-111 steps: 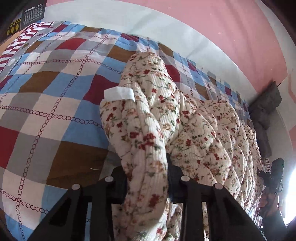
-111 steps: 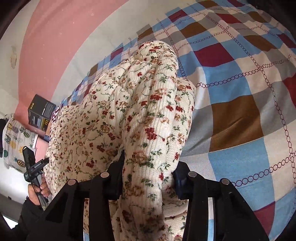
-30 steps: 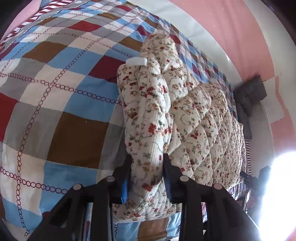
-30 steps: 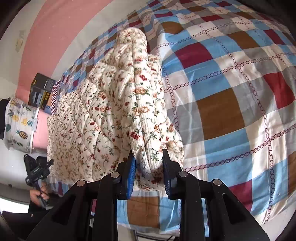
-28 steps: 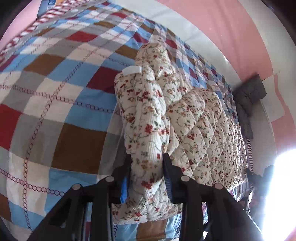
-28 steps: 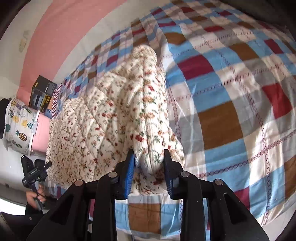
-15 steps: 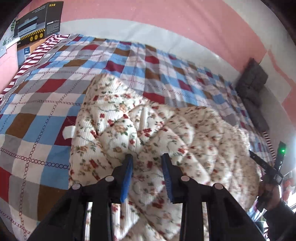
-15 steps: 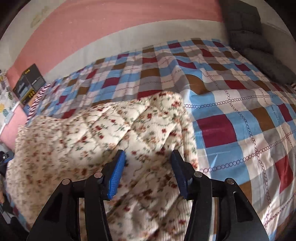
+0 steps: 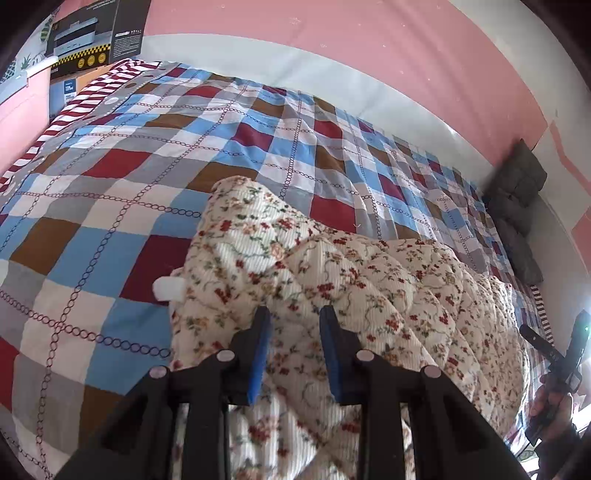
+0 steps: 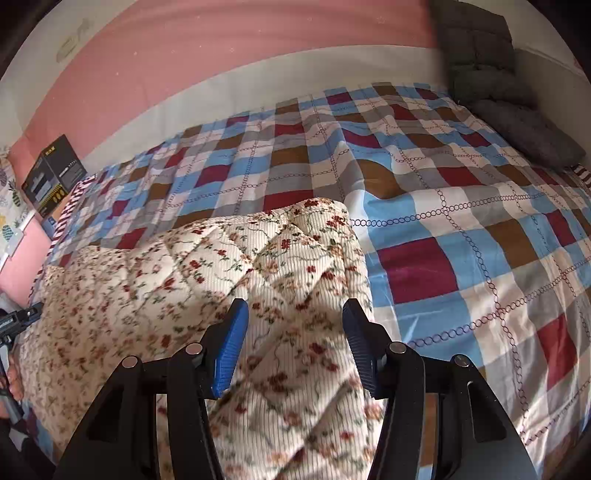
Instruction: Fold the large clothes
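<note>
— Cream quilting with small red flowers fills the lower middle of both views; is that the garment?

— Yes, the padded floral jacket [image 9: 332, 280] lies folded on the checked bedspread [image 9: 110, 206], bulging up just ahead of both tools. A white tag [image 9: 168, 290] sticks out at its left edge in the left view.

— What about the tongs?

— At the bottom centre of the left view, the left gripper [image 9: 293, 317] has its blue pads a little apart and closing, over the cloth; nothing looks pinched between them. In the right view, the right gripper [image 10: 293, 310] stands clearly wider, pads apart, the quilting below and between them but not pressed.

— Anything in the way?

— The jacket's puffy fold rises right in front of each pair of fingers. At the right edge of the left view a person's hand [image 9: 550, 402] holds the other black tool.

— And further back?

— Bare bedspread in blue, maroon, brown and grey squares, then dark grey cushions [image 10: 517, 122] at the upper right, a red-and-white striped cloth [image 9: 85, 99] at the upper left, and a pink wall with a white band [image 10: 184, 51].

— Any writing?

— A black box [image 9: 96, 33] with yellow-and-black checks in the upper left carries print too small to read.
</note>
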A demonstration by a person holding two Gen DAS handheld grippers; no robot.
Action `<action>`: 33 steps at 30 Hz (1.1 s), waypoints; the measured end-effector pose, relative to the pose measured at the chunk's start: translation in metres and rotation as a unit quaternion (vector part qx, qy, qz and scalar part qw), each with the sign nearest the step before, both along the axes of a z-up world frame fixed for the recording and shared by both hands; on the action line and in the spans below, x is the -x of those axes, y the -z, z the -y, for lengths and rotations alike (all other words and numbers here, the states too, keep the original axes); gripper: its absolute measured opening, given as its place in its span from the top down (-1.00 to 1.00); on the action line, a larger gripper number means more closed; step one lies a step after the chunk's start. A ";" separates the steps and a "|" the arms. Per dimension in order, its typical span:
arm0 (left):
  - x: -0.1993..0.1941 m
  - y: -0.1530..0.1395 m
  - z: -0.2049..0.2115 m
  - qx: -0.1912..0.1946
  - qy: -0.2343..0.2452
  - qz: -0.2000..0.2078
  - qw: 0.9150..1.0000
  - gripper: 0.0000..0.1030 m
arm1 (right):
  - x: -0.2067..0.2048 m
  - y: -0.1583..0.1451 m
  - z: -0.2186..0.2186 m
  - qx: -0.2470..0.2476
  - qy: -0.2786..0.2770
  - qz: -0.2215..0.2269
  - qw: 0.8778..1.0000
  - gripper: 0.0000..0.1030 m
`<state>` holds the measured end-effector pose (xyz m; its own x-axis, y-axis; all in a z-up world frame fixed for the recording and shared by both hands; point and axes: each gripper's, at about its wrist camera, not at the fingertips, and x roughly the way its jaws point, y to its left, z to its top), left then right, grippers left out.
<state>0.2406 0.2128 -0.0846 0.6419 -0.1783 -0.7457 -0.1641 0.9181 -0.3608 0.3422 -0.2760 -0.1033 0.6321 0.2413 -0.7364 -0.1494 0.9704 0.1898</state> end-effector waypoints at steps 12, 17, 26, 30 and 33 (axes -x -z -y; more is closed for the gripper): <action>0.020 0.021 -0.017 -0.005 -0.027 -0.028 0.999 0.35 | 0.017 0.040 0.030 -0.012 0.025 -0.061 0.998 -0.23; 0.026 0.011 -0.031 0.048 -0.020 -0.025 0.998 0.15 | 0.017 0.026 0.040 -0.040 0.007 -0.065 0.997 -0.26; 0.039 0.025 -0.058 0.077 -0.061 -0.041 0.994 -0.25 | 0.002 0.040 0.048 -0.098 -0.021 -0.110 0.989 -0.37; 0.027 0.048 -0.057 0.128 -0.038 -0.066 0.989 -0.25 | -0.011 0.049 0.042 -0.121 -0.041 -0.127 0.984 -0.37; 0.018 0.055 -0.053 0.149 -0.031 -0.062 0.986 -0.37 | -0.020 0.058 0.041 -0.146 -0.047 -0.149 0.977 -0.37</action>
<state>0.2228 0.2658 -0.1398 0.5659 -0.3653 -0.7391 -0.2763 0.7606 -0.5875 0.3624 -0.3171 -0.1610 0.3656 0.5155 -0.7750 -0.1302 0.8528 0.5058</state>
